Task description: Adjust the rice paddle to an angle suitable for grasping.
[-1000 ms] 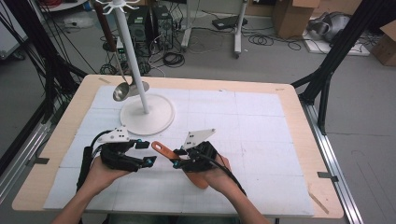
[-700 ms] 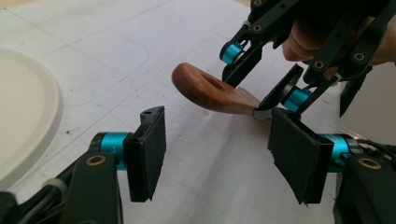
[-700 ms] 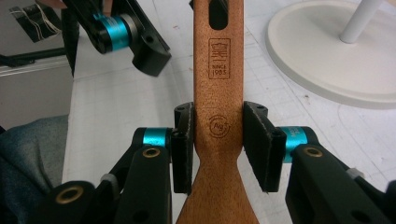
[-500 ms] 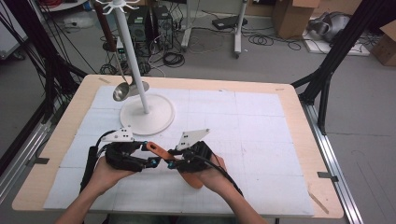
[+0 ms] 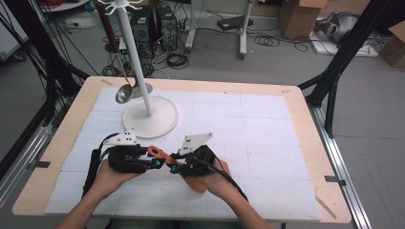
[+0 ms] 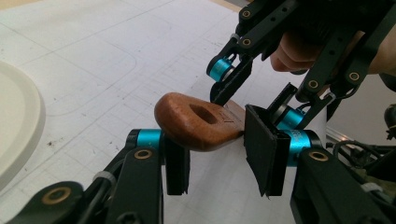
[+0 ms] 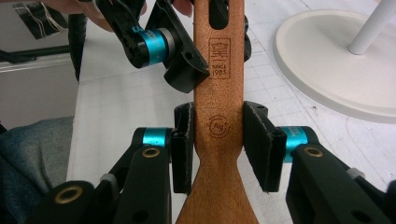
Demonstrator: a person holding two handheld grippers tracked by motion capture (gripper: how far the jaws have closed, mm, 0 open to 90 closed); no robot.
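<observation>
Fingers [image 7: 182,149] of the right gripper [image 7: 218,147] pinch the wooden spatula [image 7: 218,93]; left gripper [image 6: 217,158] fingers [image 6: 176,163] spread around its handle end.

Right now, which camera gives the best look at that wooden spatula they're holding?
The right gripper view: the wooden spatula runs up the middle, stamped marks sharp, between the right gripper jaws. The left gripper view shows just its handle end with the hanging hole. In the high view it is small, mostly hidden.

The wooden spatula [image 5: 160,155] lies between the left gripper [image 5: 148,163] and the right gripper [image 5: 177,168], above the mat [image 5: 267,143]. Behind it stands the rack base [image 5: 165,117]. A ladle [image 5: 125,93] hangs left of the pole, farther back.
</observation>
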